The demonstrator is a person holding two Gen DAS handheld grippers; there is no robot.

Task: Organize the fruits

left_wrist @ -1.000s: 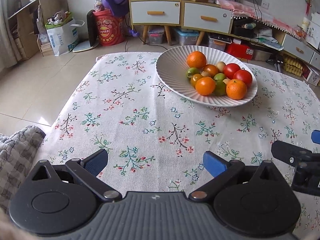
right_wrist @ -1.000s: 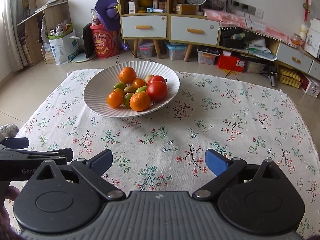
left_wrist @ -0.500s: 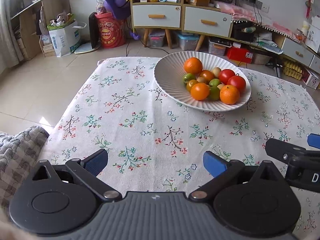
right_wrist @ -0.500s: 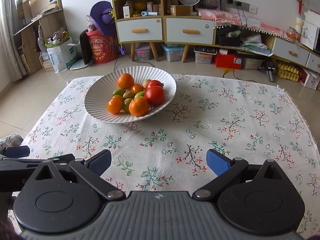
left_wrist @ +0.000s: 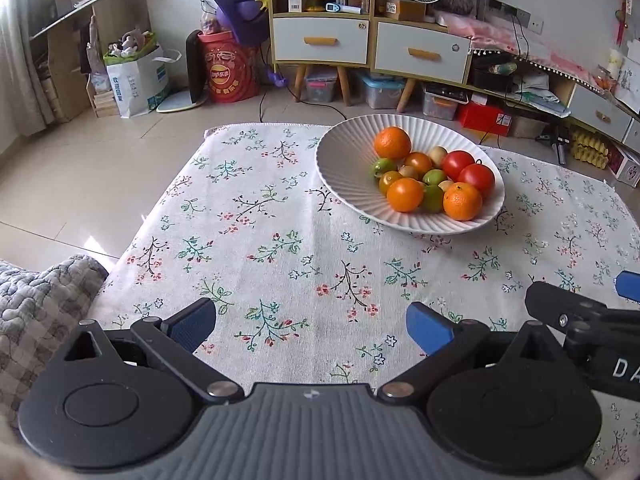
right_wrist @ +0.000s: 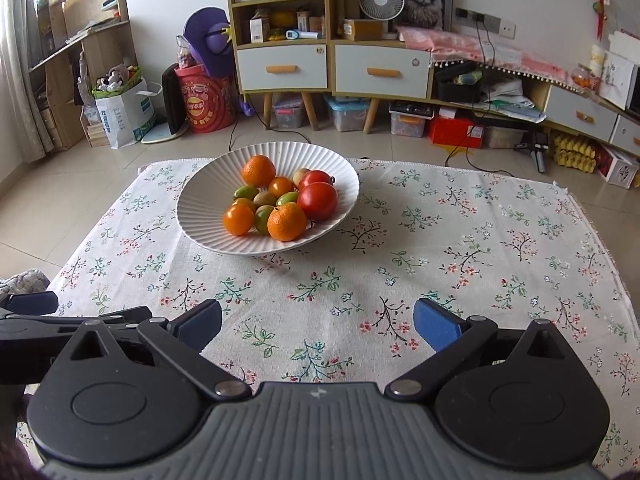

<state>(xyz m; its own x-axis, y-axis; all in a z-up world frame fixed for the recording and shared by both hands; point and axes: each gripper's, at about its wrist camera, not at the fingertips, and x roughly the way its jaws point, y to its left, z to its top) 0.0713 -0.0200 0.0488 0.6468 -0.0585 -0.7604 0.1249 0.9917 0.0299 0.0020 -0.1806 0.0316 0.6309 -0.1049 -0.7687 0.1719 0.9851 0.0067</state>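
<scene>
Left gripper sits low over the near edge of the table, jaws spread wide, nothing between the blue pads; only floral tablecloth shows in the gap. Right gripper is in the same condition: jaws released, spread wide, empty, held above the near edge of the cloth. The two tools lie side by side; part of the right one shows at the right margin of the left wrist view, and part of the left one at the left margin of the right wrist view. A grey quilted cloth lies at the table's near left corner. Beyond a stretch of bare cloth stands a white ribbed bowl, well apart from both grippers, toward the far side of the table. The fruits are all inside it, bunched toward its right half: a large orange and a smaller orange at the near side, two red tomatoes touching one another on the right, small green fruits and a brownish one in the middle, another orange at the back. Behind the table is tiled floor, then a red drum with a purple hat above it, a white paper bag, and a cabinet with two grey drawers carrying a small white fan.
</scene>
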